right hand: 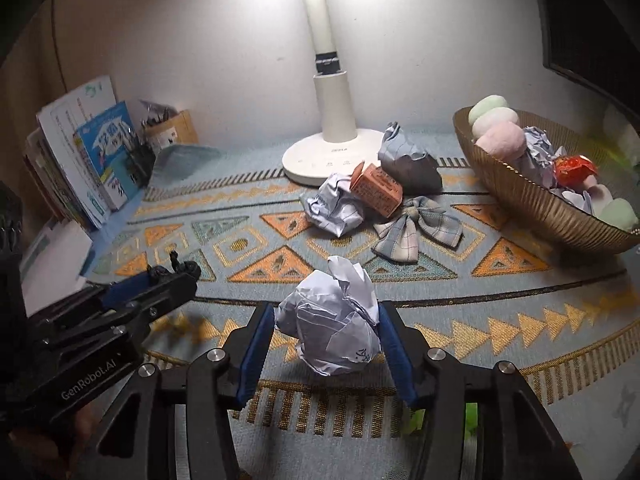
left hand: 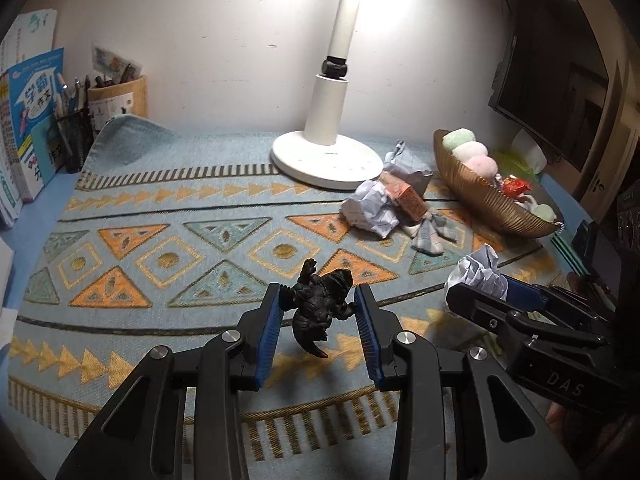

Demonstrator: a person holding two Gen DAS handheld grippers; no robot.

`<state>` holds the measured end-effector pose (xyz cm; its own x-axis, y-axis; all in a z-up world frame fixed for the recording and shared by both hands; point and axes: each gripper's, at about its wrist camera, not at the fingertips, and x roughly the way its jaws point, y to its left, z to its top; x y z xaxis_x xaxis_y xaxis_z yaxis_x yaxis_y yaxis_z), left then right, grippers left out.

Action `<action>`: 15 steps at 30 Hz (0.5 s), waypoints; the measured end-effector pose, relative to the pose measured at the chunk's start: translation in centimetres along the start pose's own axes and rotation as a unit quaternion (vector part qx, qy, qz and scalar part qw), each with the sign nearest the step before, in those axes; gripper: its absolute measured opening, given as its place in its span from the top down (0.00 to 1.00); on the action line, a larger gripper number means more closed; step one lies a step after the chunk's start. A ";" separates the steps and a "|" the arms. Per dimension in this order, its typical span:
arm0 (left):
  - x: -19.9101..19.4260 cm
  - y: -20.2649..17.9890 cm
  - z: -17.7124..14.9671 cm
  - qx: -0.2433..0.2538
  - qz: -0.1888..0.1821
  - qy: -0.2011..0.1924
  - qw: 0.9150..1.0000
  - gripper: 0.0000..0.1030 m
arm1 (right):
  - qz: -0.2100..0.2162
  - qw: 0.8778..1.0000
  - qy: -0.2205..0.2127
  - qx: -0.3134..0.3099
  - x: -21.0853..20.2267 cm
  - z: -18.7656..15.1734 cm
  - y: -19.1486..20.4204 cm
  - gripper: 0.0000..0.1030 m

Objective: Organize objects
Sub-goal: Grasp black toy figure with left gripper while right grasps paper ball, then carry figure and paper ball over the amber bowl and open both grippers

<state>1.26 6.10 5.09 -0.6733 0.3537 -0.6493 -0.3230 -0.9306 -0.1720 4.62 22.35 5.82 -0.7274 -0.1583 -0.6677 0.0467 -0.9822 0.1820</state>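
Left wrist view: left tool (left hand: 316,312) clamped on black dinosaur figurine (left hand: 320,308); right tool (right hand: 326,332) pinching crumpled paper ball (right hand: 332,320). Best carried level, grip steady, toward woven basket (right hand: 520,196) ahead-right.

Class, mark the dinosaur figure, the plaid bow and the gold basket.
dinosaur figure (left hand: 320,304), left wrist view, on its torso
plaid bow (right hand: 416,227), right wrist view, on its centre knot
gold basket (right hand: 532,196), right wrist view, on its ribbed wall
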 end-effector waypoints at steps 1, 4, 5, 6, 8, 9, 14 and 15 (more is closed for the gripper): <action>-0.2 -0.8 0.9 0.007 -0.007 -0.004 1.000 0.68 | -0.002 1.000 -0.008 0.010 -0.7 0.4 -0.7 0.50; -0.7 -4.0 4.0 0.035 -0.035 -0.028 0.998 0.68 | -0.042 0.997 -0.055 0.029 -4.2 2.4 -3.1 0.50; -0.7 -5.4 5.2 0.047 -0.047 -0.036 0.997 0.68 | -0.050 0.995 -0.075 0.037 -5.7 3.4 -4.1 0.50; -0.6 -6.9 6.3 0.061 -0.060 -0.043 0.995 0.68 | -0.062 0.992 -0.096 0.044 -7.3 4.5 -5.2 0.50; 0.1 -9.8 8.5 0.081 -0.096 -0.052 0.991 0.68 | -0.100 0.984 -0.136 0.058 -10.1 6.6 -7.2 0.49; 0.7 -11.2 9.6 0.086 -0.114 -0.055 0.988 0.68 | -0.118 0.980 -0.150 0.064 -11.1 7.7 -8.2 0.49; 5.3 -16.6 13.4 0.087 -0.166 -0.049 0.981 0.68 | -0.189 0.961 -0.174 0.104 -12.7 12.0 -13.3 0.49; 6.2 -17.3 13.9 0.086 -0.176 -0.046 0.980 0.68 | -0.198 0.959 -0.172 0.111 -12.5 12.6 -14.2 0.49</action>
<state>-6.56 25.73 14.35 -0.5553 0.6641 -0.5006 -0.6476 -0.7230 -0.2407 4.41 39.51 20.72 -0.8425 0.3019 -0.4462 -0.3979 -0.9070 0.1376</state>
